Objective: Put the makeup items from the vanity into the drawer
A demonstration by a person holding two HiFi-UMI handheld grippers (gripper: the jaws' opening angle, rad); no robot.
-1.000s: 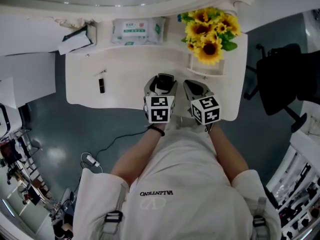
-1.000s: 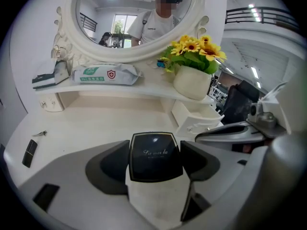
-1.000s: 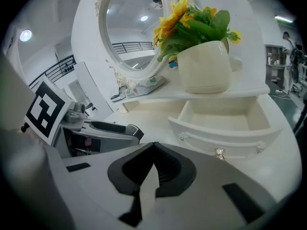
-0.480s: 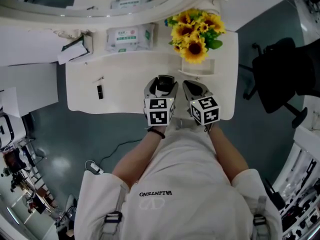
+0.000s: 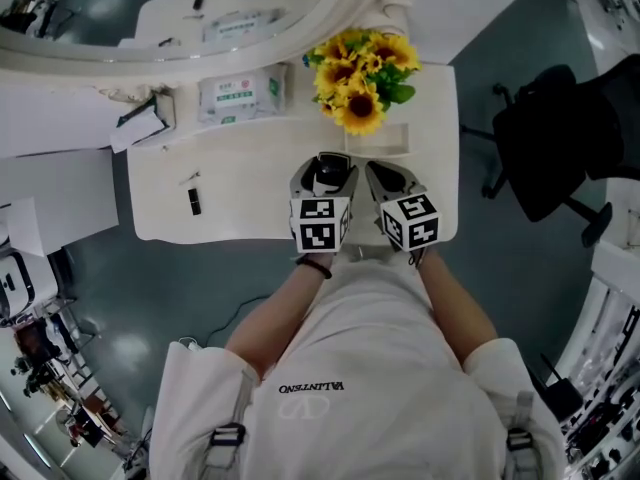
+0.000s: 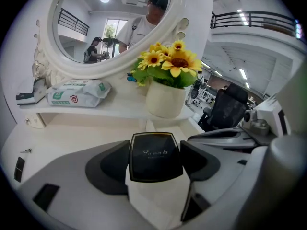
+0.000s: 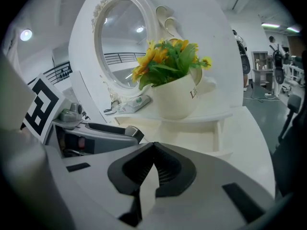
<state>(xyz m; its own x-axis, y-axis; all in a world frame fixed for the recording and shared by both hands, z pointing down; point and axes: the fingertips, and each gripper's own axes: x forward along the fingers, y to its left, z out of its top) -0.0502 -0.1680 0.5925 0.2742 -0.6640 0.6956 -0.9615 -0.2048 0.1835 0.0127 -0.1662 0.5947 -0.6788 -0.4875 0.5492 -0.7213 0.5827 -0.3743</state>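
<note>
Compact: the black makeup compact [image 6: 154, 156] was pinched in the left gripper [image 5: 326, 168], lifted off the vanity [image 5: 250, 163] to carry.
Drawer: the little drawer [image 7: 219, 133] stood open under the sunflower pot [image 7: 180, 97], ready.
Right gripper: the right gripper [image 7: 152, 164] was squeezed closed, empty.
Other item: a black tube [image 5: 193, 201] lay far left.

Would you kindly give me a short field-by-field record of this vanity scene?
left claw: shut on black compact
right claw: shut, nothing between the jaws
drawer: open, below the sunflower pot
vanity: small black item on the top, wipes pack on the shelf
</note>
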